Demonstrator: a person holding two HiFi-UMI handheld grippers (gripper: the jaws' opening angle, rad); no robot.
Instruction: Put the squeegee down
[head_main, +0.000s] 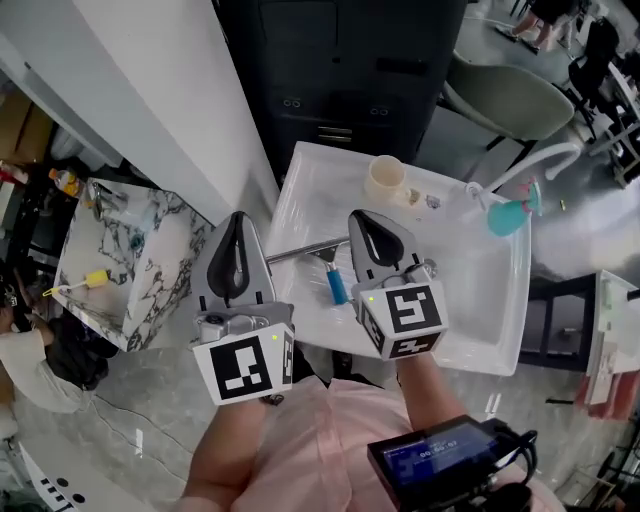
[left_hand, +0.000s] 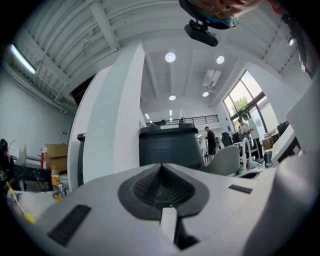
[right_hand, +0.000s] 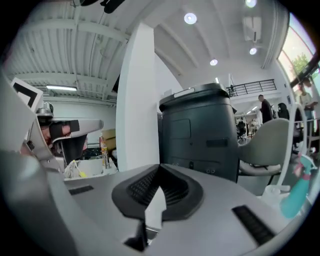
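Note:
The squeegee (head_main: 337, 286), with a blue handle and a thin metal blade bar, lies on the white table (head_main: 480, 300), free of both grippers. My left gripper (head_main: 237, 218) is raised over the table's left edge, its jaws shut with nothing between them; in its own view it (left_hand: 161, 167) points level at a dark cabinet. The right gripper (head_main: 363, 220) hovers just right of the squeegee, above it, also shut and empty. Seen from its own camera, the right gripper (right_hand: 160, 169) has its jaws pressed together.
On the white table stand a cream cup (head_main: 386, 180) and a teal spray bottle (head_main: 510, 213). A dark cabinet (head_main: 340, 70) is behind the table, a chair (head_main: 505, 95) at back right, and a marble counter (head_main: 150, 260) with small items on the left.

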